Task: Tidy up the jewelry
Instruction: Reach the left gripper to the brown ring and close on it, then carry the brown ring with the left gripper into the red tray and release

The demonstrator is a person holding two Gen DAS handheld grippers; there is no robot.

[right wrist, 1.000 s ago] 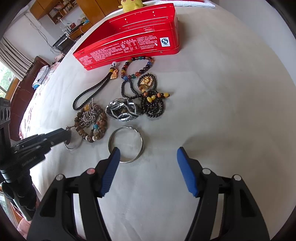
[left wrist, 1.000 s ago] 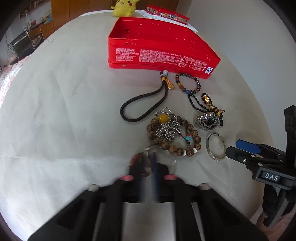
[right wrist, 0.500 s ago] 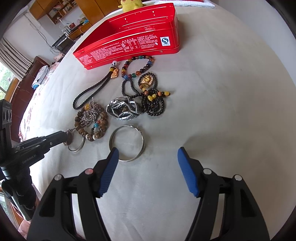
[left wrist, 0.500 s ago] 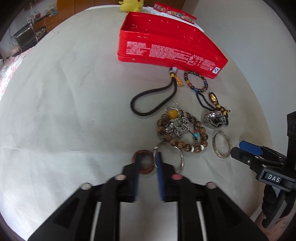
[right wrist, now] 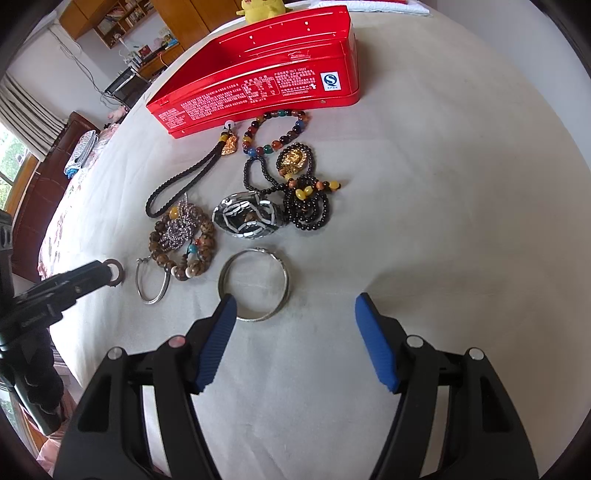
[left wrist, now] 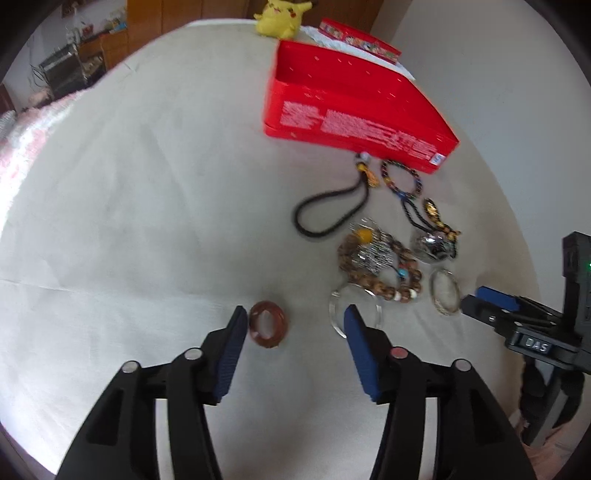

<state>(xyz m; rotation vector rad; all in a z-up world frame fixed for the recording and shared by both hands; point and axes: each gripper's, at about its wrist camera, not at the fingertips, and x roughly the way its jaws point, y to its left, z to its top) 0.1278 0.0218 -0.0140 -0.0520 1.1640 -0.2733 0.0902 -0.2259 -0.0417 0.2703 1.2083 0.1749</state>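
My left gripper (left wrist: 293,319) is open and empty; a brown ring (left wrist: 268,324) lies on the cloth just inside its left finger. A thin silver hoop (left wrist: 355,310) lies by its right finger. A wooden bead bracelet (left wrist: 380,264), a black cord (left wrist: 330,210), a coloured bead bracelet (left wrist: 402,177) and a silver bangle (left wrist: 446,291) lie beyond. An open red tin (left wrist: 351,96) stands behind them. My right gripper (right wrist: 293,308) is open and empty, just short of the silver bangle (right wrist: 254,284). The brown ring (right wrist: 113,268) shows at the left gripper's tip.
A white cloth (left wrist: 147,184) covers the round table. A yellow plush toy (left wrist: 279,18) and a flat red box (left wrist: 360,38) sit at the far edge. A silver-and-black pendant (right wrist: 249,218) and black bead strands (right wrist: 306,206) lie among the jewelry.
My left gripper was shut on the brown ring; it has opened wide and the ring now lies on the cloth. The view has shifted left. My right gripper has barely moved.
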